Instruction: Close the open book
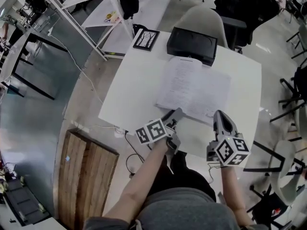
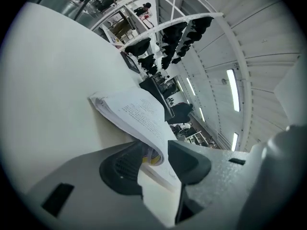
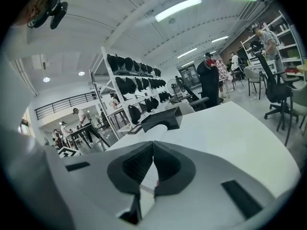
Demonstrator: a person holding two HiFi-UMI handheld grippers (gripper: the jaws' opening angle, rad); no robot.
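Note:
The open book (image 1: pixel 194 87) lies flat in the middle of the white table (image 1: pixel 129 95), its printed pages facing up. My left gripper (image 1: pixel 175 114) is at its near left corner. In the left gripper view the left-hand stack of pages (image 2: pixel 139 111) runs between the jaws of this gripper (image 2: pixel 156 159), which are shut on it, and the stack is lifted off the table. My right gripper (image 1: pixel 219 114) is at the book's near right edge. Its jaws (image 3: pixel 152 147) are shut, tips touching. Whether a page is pinched there is hidden.
A black box (image 1: pixel 192 44) stands just behind the book, and a framed picture (image 1: pixel 146 39) lies at the table's far left corner. A grey chair (image 1: pixel 204 20) stands beyond the table. Left of the table a wooden board (image 1: pixel 86 176) lies on the floor.

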